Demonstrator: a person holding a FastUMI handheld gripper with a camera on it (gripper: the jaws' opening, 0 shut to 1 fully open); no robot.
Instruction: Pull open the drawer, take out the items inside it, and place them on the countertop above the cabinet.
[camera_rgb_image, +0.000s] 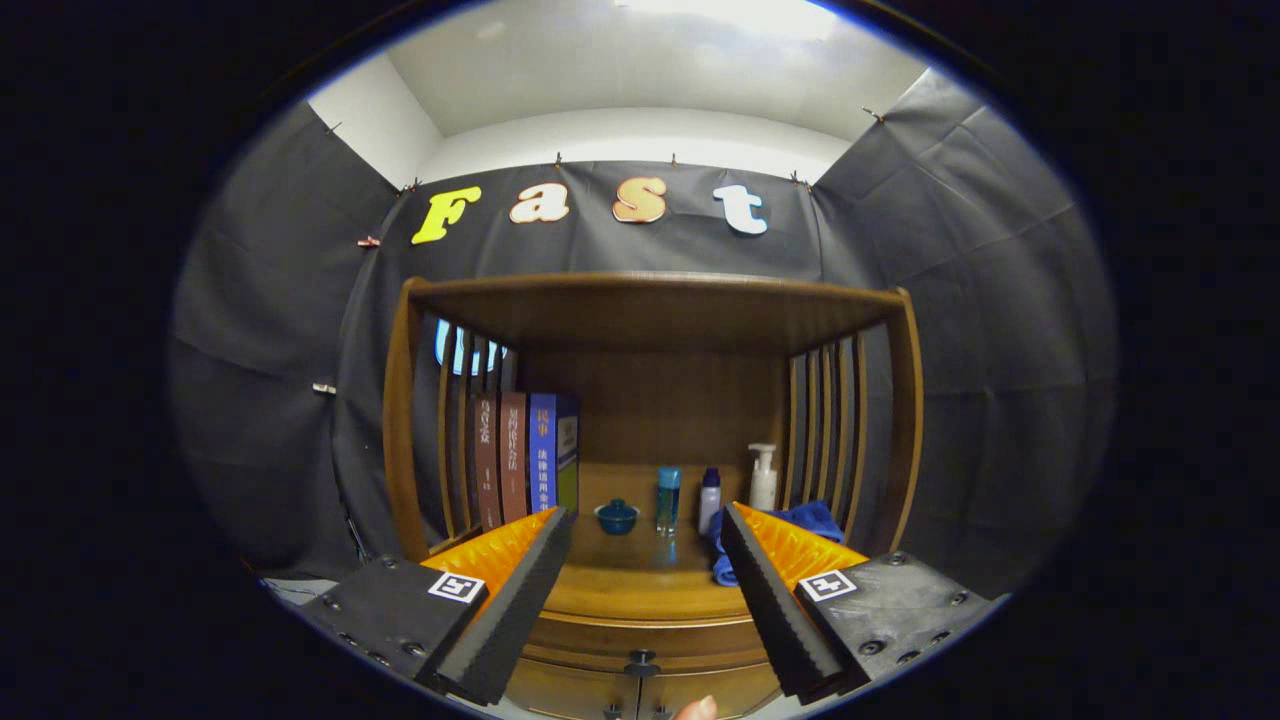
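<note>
While the gripper hung in front of the wooden cabinet, its fingers stood wide apart and held nothing. Between and beyond them lay the polished wooden counter, roofed by a shelf board and fenced by slatted sides. At its left stood three books; their spines carried writing too small to make out. Behind the counter's open middle stood a small blue lidded bowl, a clear blue bottle, a dark-capped bottle and a white pump bottle. A blue cloth lay at the right, partly behind the right finger. Below the counter's curved front edge, the drawer sat closed, a dark knob at its middle. Near the cabinet's lower front edge, beneath the knob, a fingertip showed. Black cloth walled the booth on all sides, under a white ceiling.
</note>
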